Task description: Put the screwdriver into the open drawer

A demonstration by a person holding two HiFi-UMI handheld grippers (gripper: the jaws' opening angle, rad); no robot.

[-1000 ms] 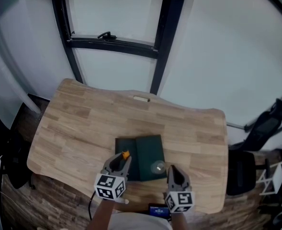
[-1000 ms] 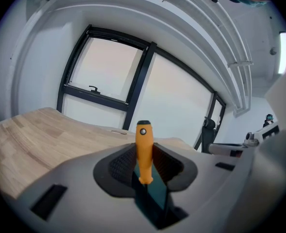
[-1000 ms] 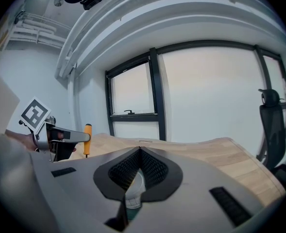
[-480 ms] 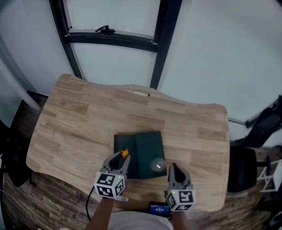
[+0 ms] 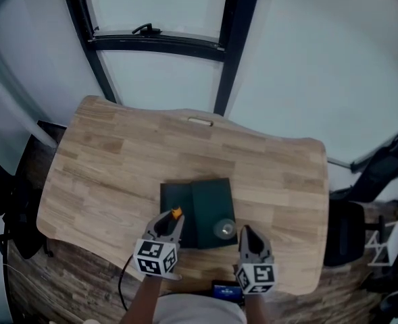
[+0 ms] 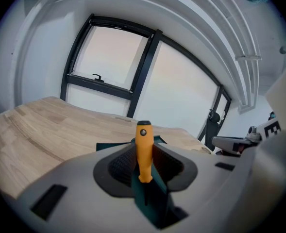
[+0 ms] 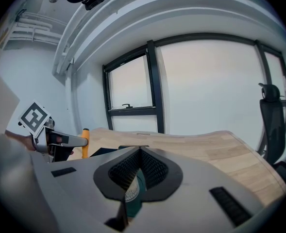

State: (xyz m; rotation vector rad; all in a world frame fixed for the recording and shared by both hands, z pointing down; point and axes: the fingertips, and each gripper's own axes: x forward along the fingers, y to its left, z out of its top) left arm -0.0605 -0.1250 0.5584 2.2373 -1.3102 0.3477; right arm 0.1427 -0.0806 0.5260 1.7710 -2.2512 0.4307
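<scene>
Pretty dim, flat, greyish light; soft daylight from the window [image 5: 159,9]; shadows stay faint. Heavy fisheye warp at edges; gripper-view corners go black.

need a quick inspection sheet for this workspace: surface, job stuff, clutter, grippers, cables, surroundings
surface: wooden table, light planks.
job's things: screwdriver, orange handle clamped in the left gripper; green box at the near middle, with a round knob; cannot tell whether a drawer is open.
clutter: small pale item at the far edge; dark device at the near edge.
grippers: left gripper shut on the screwdriver; right gripper shut, empty, beside the knob.
cables: one cable below the near left edge.
surroundings: black window frame; black chair at right.
</scene>
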